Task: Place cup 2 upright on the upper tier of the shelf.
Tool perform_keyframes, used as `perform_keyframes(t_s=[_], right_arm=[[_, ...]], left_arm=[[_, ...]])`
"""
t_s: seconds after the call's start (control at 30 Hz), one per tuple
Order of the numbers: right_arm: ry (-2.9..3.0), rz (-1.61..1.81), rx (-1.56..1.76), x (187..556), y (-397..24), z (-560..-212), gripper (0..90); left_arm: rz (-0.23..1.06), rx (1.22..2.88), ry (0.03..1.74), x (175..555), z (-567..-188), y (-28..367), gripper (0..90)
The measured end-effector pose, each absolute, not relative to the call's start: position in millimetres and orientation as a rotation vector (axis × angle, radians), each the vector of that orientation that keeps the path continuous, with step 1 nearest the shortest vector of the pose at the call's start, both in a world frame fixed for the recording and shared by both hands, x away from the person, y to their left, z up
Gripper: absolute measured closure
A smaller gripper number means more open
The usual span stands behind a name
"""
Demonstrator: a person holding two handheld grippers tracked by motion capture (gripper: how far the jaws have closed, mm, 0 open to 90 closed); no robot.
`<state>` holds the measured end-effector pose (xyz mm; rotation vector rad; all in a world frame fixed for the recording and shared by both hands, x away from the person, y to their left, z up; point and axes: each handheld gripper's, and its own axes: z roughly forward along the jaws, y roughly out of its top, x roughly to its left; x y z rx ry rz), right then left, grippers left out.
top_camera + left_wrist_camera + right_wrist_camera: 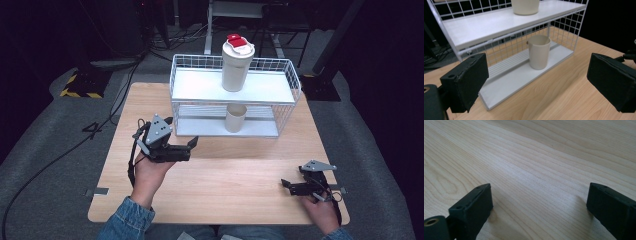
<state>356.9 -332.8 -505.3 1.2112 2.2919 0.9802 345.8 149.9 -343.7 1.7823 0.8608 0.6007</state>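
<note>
Left gripper point(181, 134) hovered with jaws spread wide and empty, aimed at the open cup point(538, 51) on the lower shelf of the wire rack point(292, 80), likely lining up a grasp, while the right gripper point(287, 183) rested splayed, empty, on the table point(240, 175) at near right.

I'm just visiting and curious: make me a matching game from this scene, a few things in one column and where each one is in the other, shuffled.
Things:
1. tumbler
2. cup
3. left gripper
4. right gripper

Places:
A. lower shelf of the rack
B. low over the table, near its front right corner
C. upper shelf of the rack
D. held above the table, in front of the rack, jaws apart

Pairs: 1-C, 2-A, 3-D, 4-B
</note>
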Motion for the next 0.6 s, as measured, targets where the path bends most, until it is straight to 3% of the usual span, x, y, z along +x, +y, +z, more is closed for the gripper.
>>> perform_keyframes(t_s=[0.6], right_arm=[[2.292,0.980,1.211,357,-333,-505,6.9]], left_arm=[[0.573,1.814,0.947,325,-415,178,5.3]])
